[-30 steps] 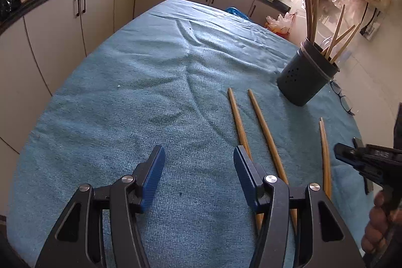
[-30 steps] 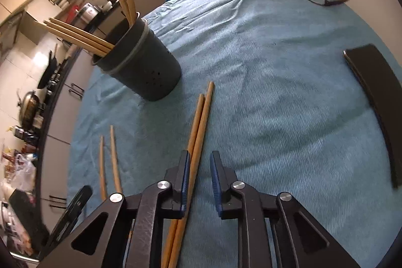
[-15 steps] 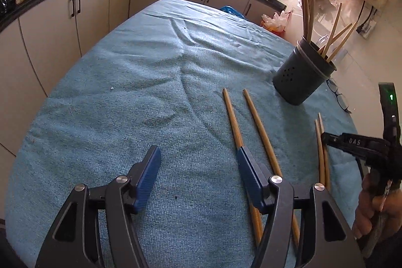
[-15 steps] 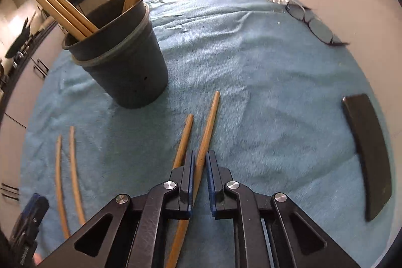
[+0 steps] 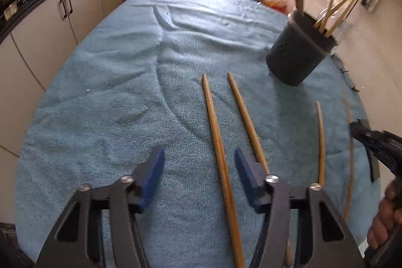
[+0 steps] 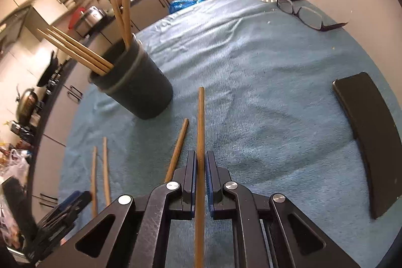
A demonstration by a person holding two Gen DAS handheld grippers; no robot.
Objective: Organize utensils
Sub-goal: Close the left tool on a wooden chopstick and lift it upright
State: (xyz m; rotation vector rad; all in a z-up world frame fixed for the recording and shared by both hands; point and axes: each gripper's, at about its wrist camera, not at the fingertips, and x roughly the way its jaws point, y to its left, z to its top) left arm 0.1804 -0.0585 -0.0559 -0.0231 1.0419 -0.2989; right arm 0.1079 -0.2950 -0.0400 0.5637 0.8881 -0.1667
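Pinched between the right gripper (image 6: 200,168) jaws, one chopstick (image 6: 200,122), tip ahead toward the holder (image 6: 140,89) up and left, likely bound for it; spread wide, the left gripper (image 5: 198,168) jaws, straddling one loose chopstick (image 5: 216,140). Counted: three loose on the cloth (image 6: 251,82); six or so in one holder.

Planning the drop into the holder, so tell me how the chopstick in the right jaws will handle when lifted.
The chopstick looks like stiff, straight wood, so it probably won't flex. It is thin, so likely light. The right gripper clamps it well back from the tip, so that long front end may pivot or slide between the jaws.
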